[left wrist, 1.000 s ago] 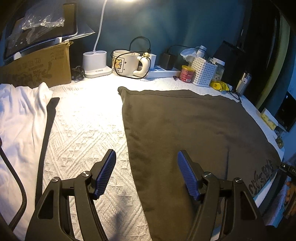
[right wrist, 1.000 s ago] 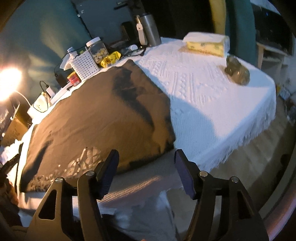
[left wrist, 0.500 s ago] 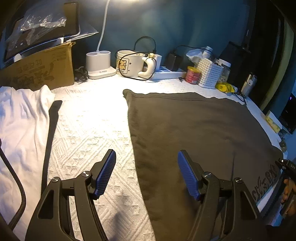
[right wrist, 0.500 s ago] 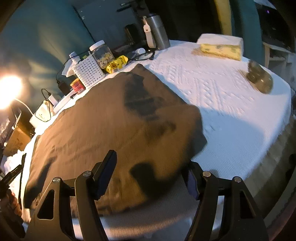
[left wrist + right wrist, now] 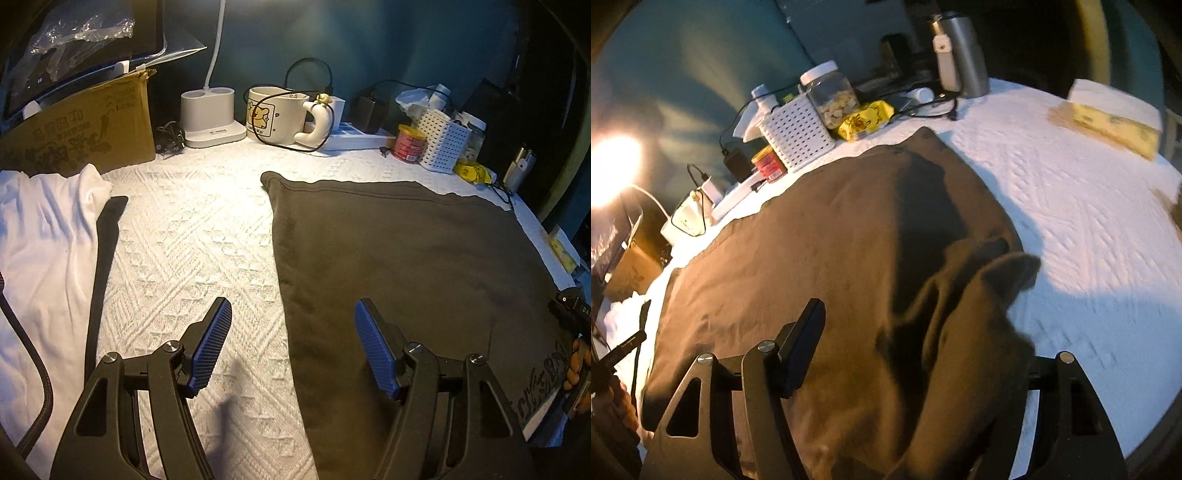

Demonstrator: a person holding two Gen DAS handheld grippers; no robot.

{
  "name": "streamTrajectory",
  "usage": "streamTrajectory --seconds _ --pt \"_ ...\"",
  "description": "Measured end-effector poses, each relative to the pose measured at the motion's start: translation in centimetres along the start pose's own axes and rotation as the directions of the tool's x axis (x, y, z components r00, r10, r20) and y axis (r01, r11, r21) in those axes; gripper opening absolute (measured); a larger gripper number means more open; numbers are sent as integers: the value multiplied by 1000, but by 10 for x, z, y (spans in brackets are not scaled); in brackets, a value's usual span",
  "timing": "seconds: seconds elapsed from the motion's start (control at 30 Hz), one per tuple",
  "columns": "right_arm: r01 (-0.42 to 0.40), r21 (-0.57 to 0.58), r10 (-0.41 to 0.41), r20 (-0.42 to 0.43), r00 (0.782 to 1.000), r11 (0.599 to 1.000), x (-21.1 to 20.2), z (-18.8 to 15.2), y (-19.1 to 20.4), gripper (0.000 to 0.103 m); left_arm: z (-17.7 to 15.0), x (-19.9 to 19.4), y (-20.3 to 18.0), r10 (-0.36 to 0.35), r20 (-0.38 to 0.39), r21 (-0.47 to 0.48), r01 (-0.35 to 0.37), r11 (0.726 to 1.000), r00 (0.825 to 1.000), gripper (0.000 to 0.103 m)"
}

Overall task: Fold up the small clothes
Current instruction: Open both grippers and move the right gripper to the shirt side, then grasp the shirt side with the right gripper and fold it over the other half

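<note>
cloth is the matter in hand: a dark brown garment (image 5: 406,258) lies spread flat on the white bedspread (image 5: 192,236). left gripper (image 5: 293,345) hovers with jaws wide and empty, the garment's side edge running between them. right gripper (image 5: 908,354) has a bunched fold of the same garment draped over its right finger, jaws wide, nothing pinched. likely the first fold. next, each gripper must close on an edge before lifting.

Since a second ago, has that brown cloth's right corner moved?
Yes. In the right wrist view, the brown cloth's right corner has lifted and bunched up between the right gripper's fingers, whereas the white basket stays put.
</note>
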State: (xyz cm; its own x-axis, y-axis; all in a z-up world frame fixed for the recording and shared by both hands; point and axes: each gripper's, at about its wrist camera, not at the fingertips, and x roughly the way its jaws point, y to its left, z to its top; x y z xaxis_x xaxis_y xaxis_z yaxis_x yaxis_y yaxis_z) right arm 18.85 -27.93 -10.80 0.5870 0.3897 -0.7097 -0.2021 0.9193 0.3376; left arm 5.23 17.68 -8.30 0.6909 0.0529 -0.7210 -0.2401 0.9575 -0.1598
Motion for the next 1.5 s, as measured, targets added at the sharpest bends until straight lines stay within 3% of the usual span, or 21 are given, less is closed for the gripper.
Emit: streamTrajectory --seconds 0.07,0.13,0.17,0.23,0.27,0.47,0.77,1.07,1.5 --pt "-1 -9 1 -13 1000 1000 5 5 2 64 2 2 2 -1 -1 -5 1 1000 1000 69" --pt "6 -15 -7 -30 1000 1000 11 11 2 47 5 4 2 -2 -2 -3 2 1000 1000 69" --pt "14 -19 -15 -30 999 1000 13 12 1 43 6 4 2 -1 -2 0 1 1000 1000 69" --pt "11 -39 -12 -37 999 999 19 16 3 19 9 5 1 1 -1 9 -1 1000 1000 69" --pt "-5 -38 3 -45 999 999 24 17 3 17 10 5 1 1 -1 12 -1 1000 1000 69" --pt "-26 -65 24 -41 999 998 26 22 12 15 16 5 3 -2 10 15 2 1000 1000 69" --pt "-48 -229 50 2 999 972 8 34 68 14 14 -1 10 -21 37 9 21 1000 999 69" --pt "-143 -368 133 -54 990 919 15 27 133 14 10 -13 19 -70 82 -9 71 997 994 69" --pt "-215 -526 164 -143 976 823 26 -5 215 14 -1 -28 37 -111 128 -51 118 992 986 69"
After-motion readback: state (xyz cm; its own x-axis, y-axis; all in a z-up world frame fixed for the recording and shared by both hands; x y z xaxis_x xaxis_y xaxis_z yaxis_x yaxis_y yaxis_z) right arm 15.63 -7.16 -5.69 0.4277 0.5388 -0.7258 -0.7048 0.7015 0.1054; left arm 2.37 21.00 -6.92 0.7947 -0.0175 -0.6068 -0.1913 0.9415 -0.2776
